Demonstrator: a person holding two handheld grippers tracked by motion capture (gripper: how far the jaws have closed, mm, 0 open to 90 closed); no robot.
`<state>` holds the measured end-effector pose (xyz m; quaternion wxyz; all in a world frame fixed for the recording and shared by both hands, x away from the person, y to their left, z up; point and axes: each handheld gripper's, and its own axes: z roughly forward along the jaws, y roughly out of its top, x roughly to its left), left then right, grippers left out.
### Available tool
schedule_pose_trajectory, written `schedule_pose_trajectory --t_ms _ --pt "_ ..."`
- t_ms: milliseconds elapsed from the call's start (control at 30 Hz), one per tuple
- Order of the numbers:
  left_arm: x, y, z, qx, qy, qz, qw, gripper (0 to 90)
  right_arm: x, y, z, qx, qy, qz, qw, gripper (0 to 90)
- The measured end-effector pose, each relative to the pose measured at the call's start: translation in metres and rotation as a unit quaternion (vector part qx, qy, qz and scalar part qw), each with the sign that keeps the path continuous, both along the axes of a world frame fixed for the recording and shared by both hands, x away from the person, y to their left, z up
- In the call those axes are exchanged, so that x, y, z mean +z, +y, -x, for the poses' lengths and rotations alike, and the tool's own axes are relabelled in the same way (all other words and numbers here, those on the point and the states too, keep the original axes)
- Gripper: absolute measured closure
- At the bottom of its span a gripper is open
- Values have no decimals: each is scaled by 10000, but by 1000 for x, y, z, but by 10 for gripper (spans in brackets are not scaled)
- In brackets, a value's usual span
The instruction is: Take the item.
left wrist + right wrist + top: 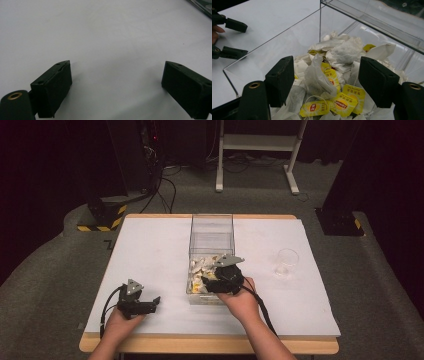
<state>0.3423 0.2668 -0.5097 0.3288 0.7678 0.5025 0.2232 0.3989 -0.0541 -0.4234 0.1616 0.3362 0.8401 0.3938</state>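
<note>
Left gripper (pixel 150 303) and right gripper (pixel 212 281): matte black bodies, each topped by a grey three-cornered plate with dark holes, each trailing a black cable. Jaws are blocky black wedges with small screw holes; brass-ringed holes sit behind them. Forearms unsleeved.

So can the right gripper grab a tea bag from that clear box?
Probably yes. The right gripper is already inside the open-topped clear box, its jaws apart on either side of a white tea bag, with nothing covering the pile.
</note>
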Motion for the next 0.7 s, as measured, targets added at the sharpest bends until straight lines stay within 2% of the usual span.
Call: schedule_pose_trajectory --t_ms 67,233,400,533,633,700 --pt "0 0 0 0 -1 1 10000 100 0 2 0 49 -90 123 9999 327" --pt "0 0 0 -1 -3 2 10000 101 0 6 -1 202 -57 268 9994 434" --pt "0 0 0 3 -8 3 10000 102 -2 7 -5 295 272 377 9985 498" --pt "0 0 0 -3 -3 4 10000 102 -2 5 -8 254 478 320 9980 526" --pt "0 0 0 1 -7 5 10000 103 -2 6 -9 278 536 373 9975 544" --pt "0 0 0 0 -7 4 10000 104 -2 7 -11 276 551 508 9968 567"
